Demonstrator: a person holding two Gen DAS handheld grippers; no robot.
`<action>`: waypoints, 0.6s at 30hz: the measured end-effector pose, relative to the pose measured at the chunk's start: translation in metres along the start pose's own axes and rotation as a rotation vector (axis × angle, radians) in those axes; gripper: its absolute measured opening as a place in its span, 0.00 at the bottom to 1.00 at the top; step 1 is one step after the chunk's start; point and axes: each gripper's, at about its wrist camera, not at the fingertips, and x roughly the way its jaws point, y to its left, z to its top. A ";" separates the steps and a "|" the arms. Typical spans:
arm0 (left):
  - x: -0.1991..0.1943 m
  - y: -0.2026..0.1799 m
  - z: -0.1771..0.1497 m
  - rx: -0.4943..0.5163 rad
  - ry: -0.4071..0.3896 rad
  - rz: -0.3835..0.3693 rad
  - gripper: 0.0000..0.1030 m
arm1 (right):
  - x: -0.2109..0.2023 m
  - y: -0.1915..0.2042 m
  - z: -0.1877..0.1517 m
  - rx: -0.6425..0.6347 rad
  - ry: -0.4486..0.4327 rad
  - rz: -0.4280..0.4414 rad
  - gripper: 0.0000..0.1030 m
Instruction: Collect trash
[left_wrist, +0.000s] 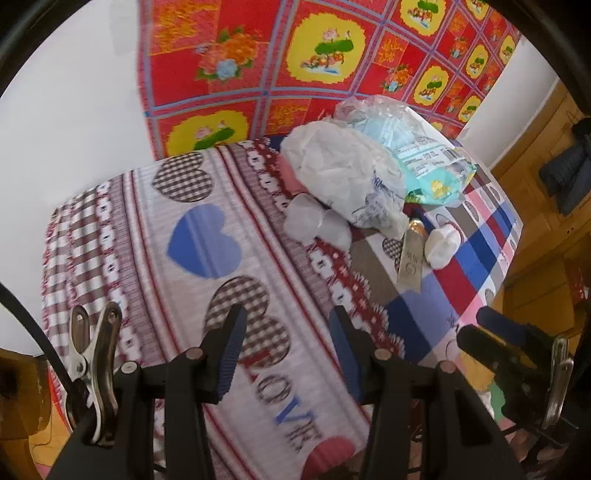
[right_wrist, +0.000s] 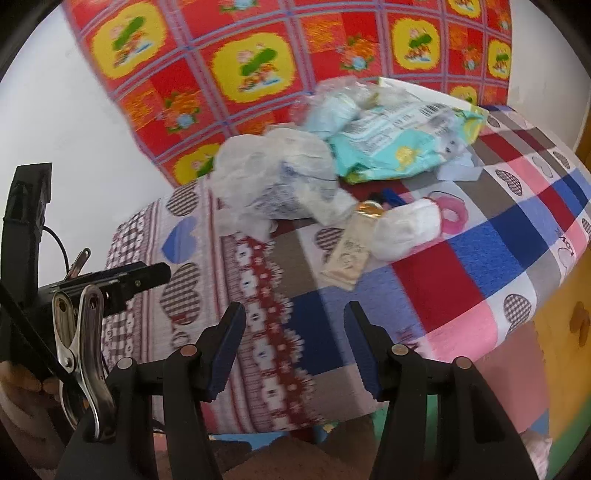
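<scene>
Approach step, nothing collected yet. Left claw (left_wrist: 288, 347) and right claw (right_wrist: 295, 343) both hanging open and empty above the patterned bedspread (left_wrist: 207, 236). Trash lying in a pile ahead: crumpled white plastic bag (left_wrist: 343, 173), teal wipes packet (right_wrist: 399, 144), white tissue wad (right_wrist: 402, 225), small beige sachet (right_wrist: 345, 264). Next move, likely: closing in on one piece, jaws straddling it.

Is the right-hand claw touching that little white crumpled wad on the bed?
Apart. In the right wrist view the right gripper hangs open over bare blanket, and patterned fabric shows between its fingertips and the white wad.
</scene>
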 end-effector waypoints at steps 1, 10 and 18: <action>0.005 -0.003 0.004 -0.001 0.002 0.000 0.48 | 0.001 -0.007 0.002 0.002 0.004 0.000 0.55; 0.055 -0.029 0.036 -0.030 0.021 0.026 0.54 | 0.018 -0.060 0.025 0.010 0.041 0.011 0.55; 0.098 -0.045 0.057 -0.006 0.032 0.092 0.58 | 0.031 -0.097 0.044 0.014 0.073 0.015 0.55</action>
